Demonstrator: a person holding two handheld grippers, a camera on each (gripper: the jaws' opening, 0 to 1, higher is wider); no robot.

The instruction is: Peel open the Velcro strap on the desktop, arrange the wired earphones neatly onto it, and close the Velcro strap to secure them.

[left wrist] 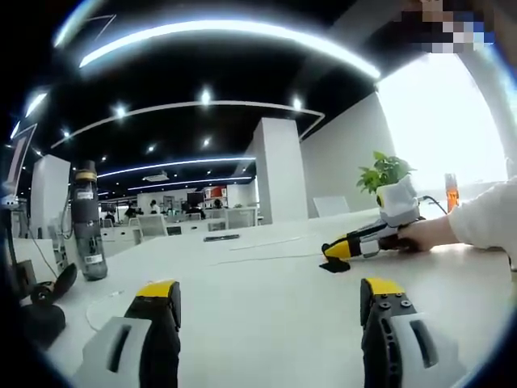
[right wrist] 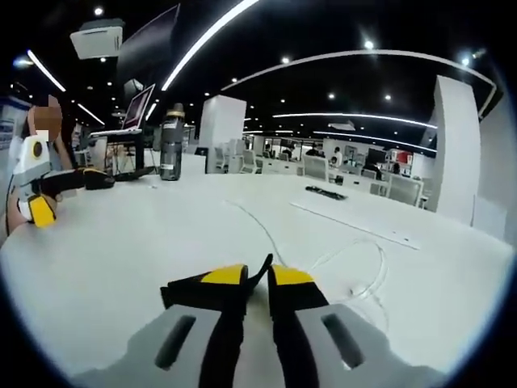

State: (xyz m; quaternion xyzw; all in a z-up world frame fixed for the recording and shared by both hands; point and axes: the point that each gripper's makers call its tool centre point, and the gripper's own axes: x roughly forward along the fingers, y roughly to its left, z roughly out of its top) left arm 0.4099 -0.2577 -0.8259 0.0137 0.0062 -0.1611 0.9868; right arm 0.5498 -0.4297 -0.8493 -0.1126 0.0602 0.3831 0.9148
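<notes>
My right gripper (right wrist: 257, 279) is shut on the black Velcro strap (right wrist: 263, 268), a thin tab standing up between its yellow-tipped jaws. In the left gripper view the same right gripper (left wrist: 338, 250) rests low on the white desk (left wrist: 258, 323), held by a hand (left wrist: 428, 233), with the strap (left wrist: 334, 266) dark under its tips. The white earphone wire (right wrist: 355, 257) loops on the desk just right of the right gripper and trails away; it also runs as a thin line (left wrist: 266, 259) across the desk. My left gripper (left wrist: 269, 295) is open and holds nothing, well short of the strap. It also appears (right wrist: 40, 208) far left.
A dark bottle (left wrist: 85, 222) (right wrist: 171, 145) stands on the desk at the left. A laptop (right wrist: 133, 109) sits on a stand behind it. A potted plant (left wrist: 386, 171) stands behind the right gripper. A keyboard (right wrist: 327, 192) lies farther back. Black objects (left wrist: 40, 303) lie at the left edge.
</notes>
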